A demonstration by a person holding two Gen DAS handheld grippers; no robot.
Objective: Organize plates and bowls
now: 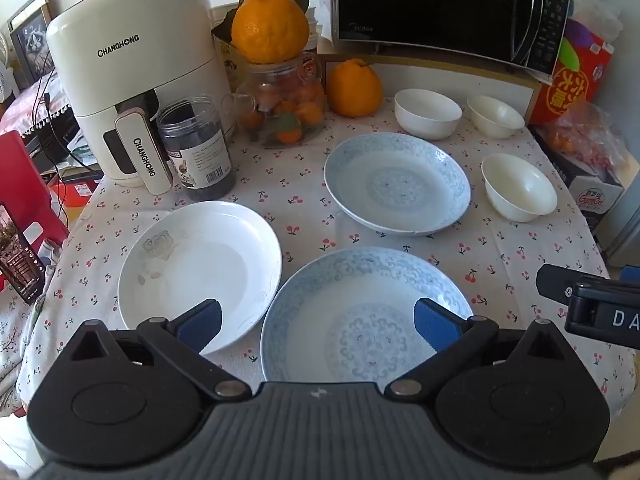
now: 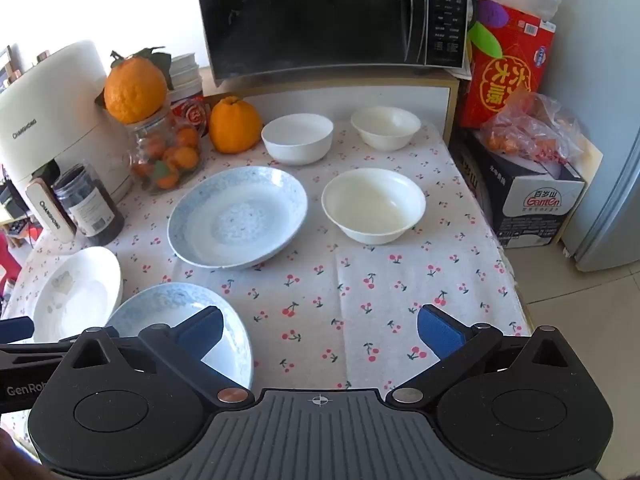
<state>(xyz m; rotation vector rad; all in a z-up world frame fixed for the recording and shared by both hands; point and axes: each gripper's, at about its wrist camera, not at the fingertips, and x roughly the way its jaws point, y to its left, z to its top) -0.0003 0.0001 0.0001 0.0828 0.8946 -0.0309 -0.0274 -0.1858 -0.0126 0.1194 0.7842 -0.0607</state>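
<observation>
Three plates and three white bowls sit on the cherry-print tablecloth (image 2: 360, 280). A white plate (image 1: 200, 272) lies at the near left, a blue-patterned plate (image 1: 360, 316) at the near centre, a second blue plate (image 1: 396, 182) behind it. The bowls stand at the far right: one (image 1: 427, 113), another (image 1: 495, 116), a third (image 1: 519, 187). My left gripper (image 1: 318, 322) is open and empty above the near blue plate. My right gripper (image 2: 320, 330) is open and empty over bare cloth, right of the near blue plate (image 2: 180, 320); the nearest bowl (image 2: 374, 205) lies ahead.
A white air fryer (image 1: 136, 72), a dark jar (image 1: 196, 148), a glass jar of small oranges (image 1: 286, 108) with a large orange on top, and another orange (image 1: 354, 88) stand at the back left. A microwave (image 2: 332, 16) sits behind; boxes (image 2: 532, 200) stand at right.
</observation>
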